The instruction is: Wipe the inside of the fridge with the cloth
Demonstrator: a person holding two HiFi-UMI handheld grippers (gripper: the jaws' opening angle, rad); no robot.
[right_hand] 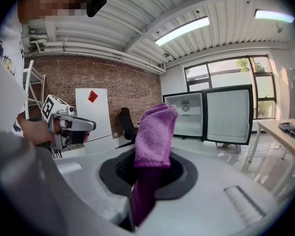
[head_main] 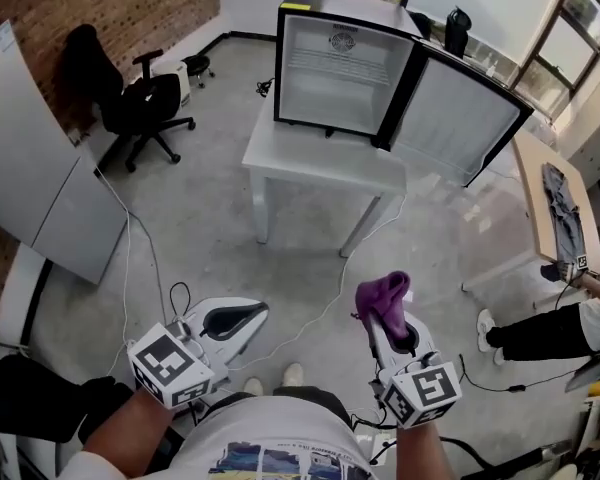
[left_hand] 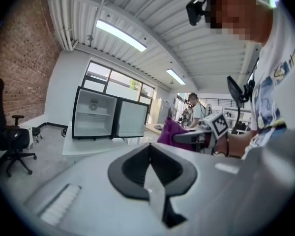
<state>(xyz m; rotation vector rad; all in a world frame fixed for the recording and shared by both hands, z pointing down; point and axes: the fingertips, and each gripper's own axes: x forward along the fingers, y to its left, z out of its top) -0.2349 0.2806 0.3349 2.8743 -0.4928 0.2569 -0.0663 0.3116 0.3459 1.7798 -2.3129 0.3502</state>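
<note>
A small black fridge stands on a white table ahead, its door swung open to the right and its white inside showing. My right gripper is held low, far short of the table, shut on a purple cloth that sticks up from its jaws. In the right gripper view the cloth covers the jaw line, with the fridge far behind. My left gripper is held at the lower left, shut with nothing in it; its pads meet.
A black office chair stands by the brick wall at left, beside a leaning white panel. Cables trail over the concrete floor. A wooden desk and another person's legs are at right.
</note>
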